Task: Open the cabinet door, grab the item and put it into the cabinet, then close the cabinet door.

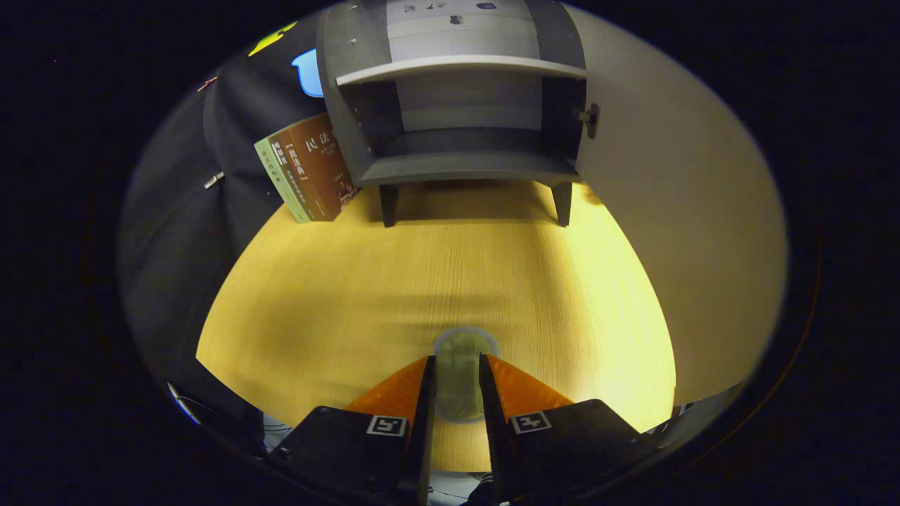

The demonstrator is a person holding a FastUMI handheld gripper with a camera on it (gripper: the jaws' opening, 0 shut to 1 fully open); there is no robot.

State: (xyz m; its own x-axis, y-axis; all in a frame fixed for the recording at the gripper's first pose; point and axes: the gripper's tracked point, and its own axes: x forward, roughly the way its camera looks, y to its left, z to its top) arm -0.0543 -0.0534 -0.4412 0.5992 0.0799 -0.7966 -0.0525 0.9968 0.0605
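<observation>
A small clear, greenish glass cup (460, 376) sits between my two fingers, and my gripper (457, 365) is shut on it just above the yellow wooden tabletop (351, 295). Well beyond the fingers stands the grey cabinet (464, 105) on short legs. Its door (675, 204) is swung wide open to the right. One shelf (460, 67) divides the inside, and the lower compartment (467, 151) looks bare.
A brown and green book (306, 169) leans against the cabinet's left side. The dark booth cloth (183, 211) hangs along the left. The open door forms a pale wall along the table's right side.
</observation>
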